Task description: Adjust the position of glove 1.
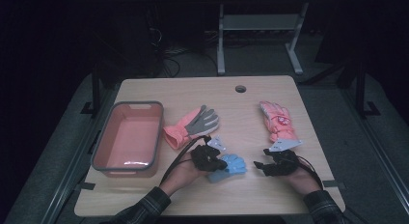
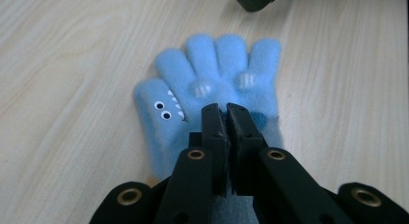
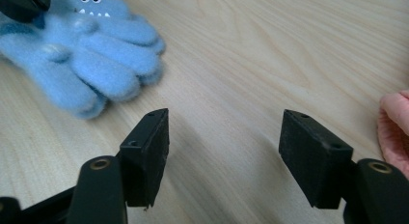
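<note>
Now your left gripper [image 2: 223, 108] is clamped on the palm of the fuzzy light-blue knitted glove with googly eyes [image 2: 212, 93], fingers fanned beyond its jaws. Your right gripper [image 3: 224, 147] is released, nothing between its jaws, the glove lying off past its left jaw on the pale wooden table [image 3: 270, 50].

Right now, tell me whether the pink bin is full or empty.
Empty. In the high view the pink bin shows only its bare floor, and all three gloves lie outside it on the table.
</note>
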Demonstrator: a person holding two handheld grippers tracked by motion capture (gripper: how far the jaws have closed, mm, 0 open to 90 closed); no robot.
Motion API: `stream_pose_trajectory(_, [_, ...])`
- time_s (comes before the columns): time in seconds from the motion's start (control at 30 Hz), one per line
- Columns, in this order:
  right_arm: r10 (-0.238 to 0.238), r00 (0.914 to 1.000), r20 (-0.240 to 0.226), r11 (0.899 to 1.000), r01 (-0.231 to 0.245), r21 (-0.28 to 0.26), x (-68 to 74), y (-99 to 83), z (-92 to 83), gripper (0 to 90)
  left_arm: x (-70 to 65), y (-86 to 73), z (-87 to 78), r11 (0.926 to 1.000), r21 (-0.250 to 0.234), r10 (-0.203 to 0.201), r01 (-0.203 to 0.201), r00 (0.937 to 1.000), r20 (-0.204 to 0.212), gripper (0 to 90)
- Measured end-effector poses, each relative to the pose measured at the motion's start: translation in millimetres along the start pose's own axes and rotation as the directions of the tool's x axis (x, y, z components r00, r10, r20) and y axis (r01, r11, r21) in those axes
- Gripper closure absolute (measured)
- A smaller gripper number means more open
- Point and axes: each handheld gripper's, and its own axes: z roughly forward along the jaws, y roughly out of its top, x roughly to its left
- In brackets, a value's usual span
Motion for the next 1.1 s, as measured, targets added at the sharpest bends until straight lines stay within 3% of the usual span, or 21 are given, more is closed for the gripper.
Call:
stream_pose_trajectory(0.23, [-0.009,0.9999,0.004,1.0,0.009,0.016,0.2,-0.9,3.7,27.6,-0.4,-2.1,1.7,1.0,0.004,-0.008,0.008,1.0,0.003,81.5])
stream_pose_trajectory(0.37, [-0.004,1.0,-0.007,1.0,0.004,0.02,0.6,0.2,6.7,23.5,-3.6,-3.4,-5.9,0.999,-0.024,-0.038,0.038,0.9993,0.003,53.1])
stream_pose_trajectory(0.43, [-0.006,1.0,-0.007,1.0,0.006,0.014,0.6,0.1,7.5,22.7,-4.1,-3.7,-7.4,0.9993,-0.019,-0.033,0.033,0.9994,-0.001,40.2])
stream_pose_trajectory(0.57, [-0.007,0.9999,-0.011,1.0,0.007,-0.003,1.6,-0.3,10.6,18.5,-6.8,-4.2,-4.8,0.9984,-0.015,-0.055,0.054,0.9966,-0.061,24.1])
stream_pose_trajectory(0.87, [-0.009,0.9998,-0.018,1.0,0.009,-0.012,1.8,-1.9,10.2,17.7,-9.6,-2.0,13.0,0.9984,0.004,-0.055,0.056,0.9952,-0.081,18.7])
stream_pose_trajectory(0.93, [-0.01,0.9998,-0.018,1.0,0.009,-0.012,1.9,-2.1,10.0,17.7,-9.4,-2.8,17.0,0.9988,0.03,-0.036,0.039,0.9955,-0.088,18.6])
stream_pose_trajectory(0.97, [-0.009,0.9998,-0.017,1.0,0.009,-0.012,1.9,-2.1,10.0,17.8,-10.3,-3.2,19.4,0.9985,0.025,-0.045,0.048,0.9947,-0.092,18.6])
stream_pose_trajectory(1.1, [-0.01,0.9998,-0.017,1.0,0.01,-0.012,1.9,-2.3,9.9,17.8,-10.7,-3.4,20.3,0.9989,0.04,-0.019,0.024,0.9937,-0.11,19.0])
